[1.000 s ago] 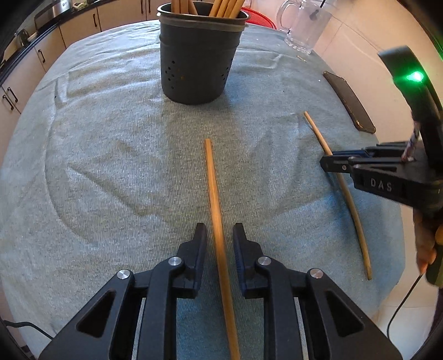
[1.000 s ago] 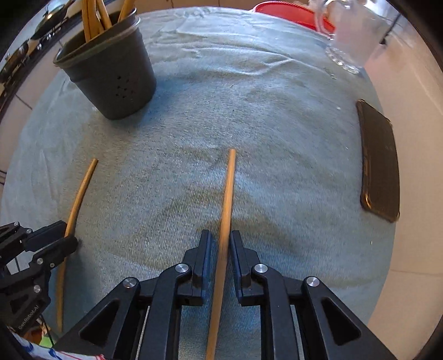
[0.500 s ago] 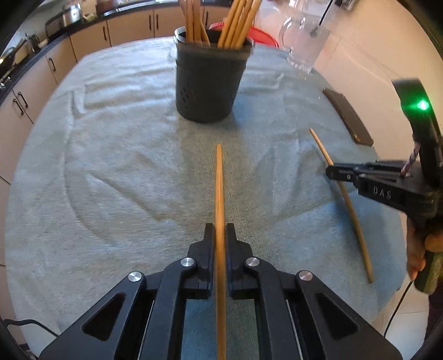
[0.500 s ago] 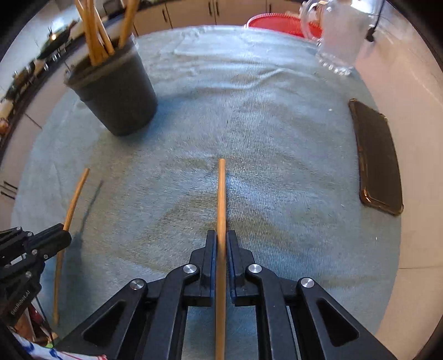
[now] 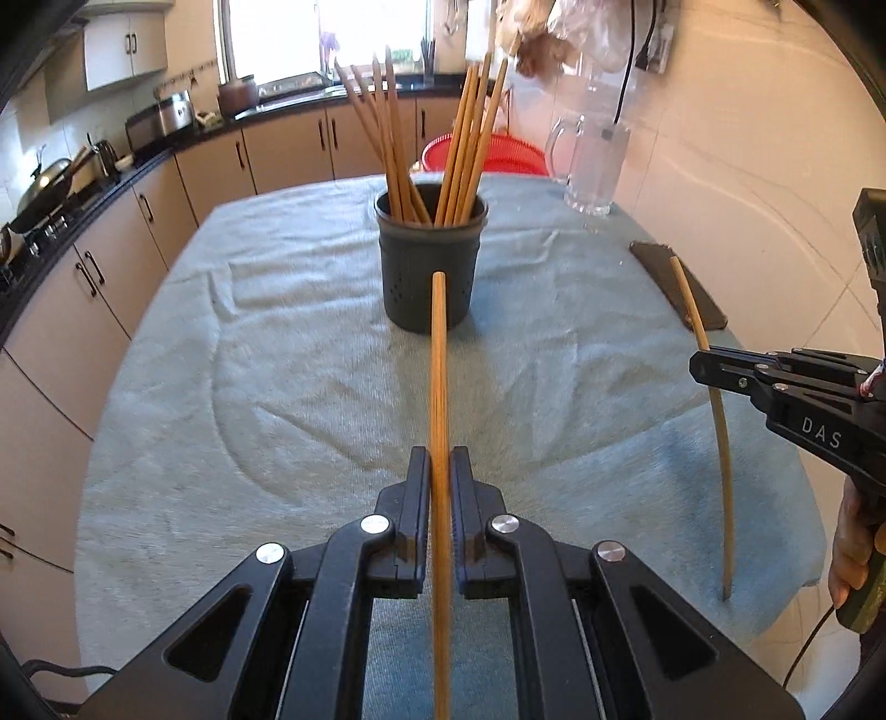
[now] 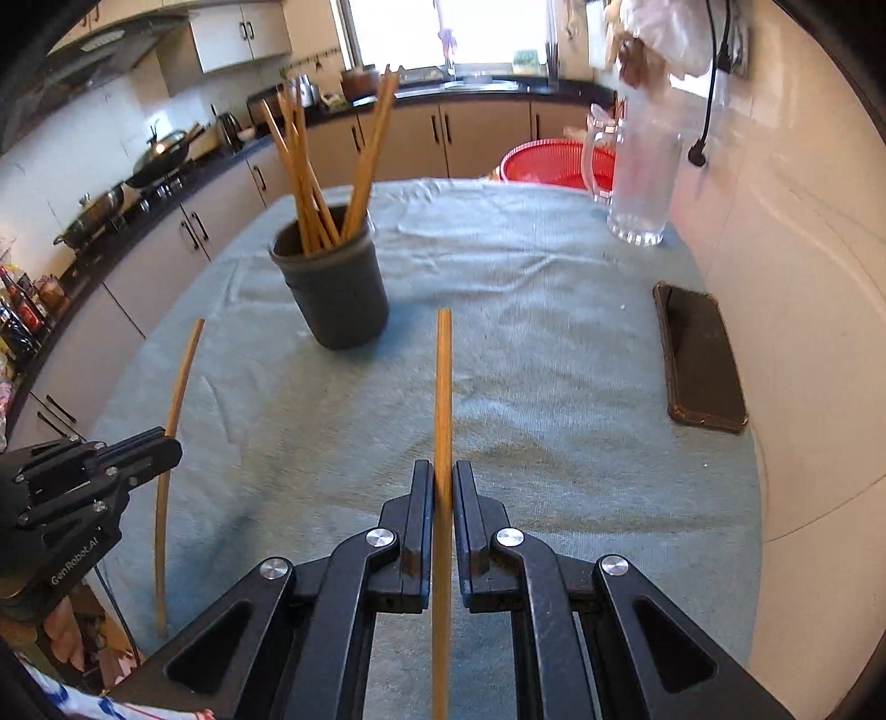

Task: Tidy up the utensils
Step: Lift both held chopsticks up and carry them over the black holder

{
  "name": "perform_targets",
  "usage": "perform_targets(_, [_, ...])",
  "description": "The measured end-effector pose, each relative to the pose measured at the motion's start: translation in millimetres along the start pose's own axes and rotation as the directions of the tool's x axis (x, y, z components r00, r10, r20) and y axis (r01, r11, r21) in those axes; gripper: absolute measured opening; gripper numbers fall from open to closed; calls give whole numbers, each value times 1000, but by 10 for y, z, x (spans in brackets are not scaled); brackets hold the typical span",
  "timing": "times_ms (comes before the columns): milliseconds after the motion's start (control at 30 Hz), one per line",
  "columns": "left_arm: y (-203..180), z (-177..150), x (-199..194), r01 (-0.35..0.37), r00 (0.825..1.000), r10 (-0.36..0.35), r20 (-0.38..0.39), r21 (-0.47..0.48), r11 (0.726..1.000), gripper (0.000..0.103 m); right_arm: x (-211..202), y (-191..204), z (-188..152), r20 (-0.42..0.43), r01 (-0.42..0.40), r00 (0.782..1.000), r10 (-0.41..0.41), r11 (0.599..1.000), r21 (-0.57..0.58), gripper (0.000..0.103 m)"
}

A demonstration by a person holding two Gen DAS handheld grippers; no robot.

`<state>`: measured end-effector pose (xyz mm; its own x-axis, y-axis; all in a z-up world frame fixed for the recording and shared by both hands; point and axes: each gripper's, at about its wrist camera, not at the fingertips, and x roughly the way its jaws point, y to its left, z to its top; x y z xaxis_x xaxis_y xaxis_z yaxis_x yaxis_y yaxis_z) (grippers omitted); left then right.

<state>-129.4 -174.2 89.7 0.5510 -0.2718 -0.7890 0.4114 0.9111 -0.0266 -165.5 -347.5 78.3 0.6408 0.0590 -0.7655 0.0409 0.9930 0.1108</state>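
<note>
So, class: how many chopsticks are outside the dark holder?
2: one chopstick in the left gripper's jaws, another chopstick in the right gripper's.

Bright daylight comes in through the window [image 5: 326, 33] at the back, and it is so strong that the glass looks plain white. The bench [image 6: 554, 343] is well lit, with only soft, faint shadows. Both pictures bend at the round black edges, and the far kitchen looks a bit blurry.
</note>
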Motion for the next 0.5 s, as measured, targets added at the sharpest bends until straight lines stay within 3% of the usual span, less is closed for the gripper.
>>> perform_targets(267, [-3,-20,-226,12,998,-11,67,-11,1000,7,-319,146,-68,89,-12,996,13,1000,-14,7])
perform_targets(500, [35,-29,-356,15,994,-12,110,-27,1000,7,-439,232,-80,118,-22,993,24,999,-24,7])
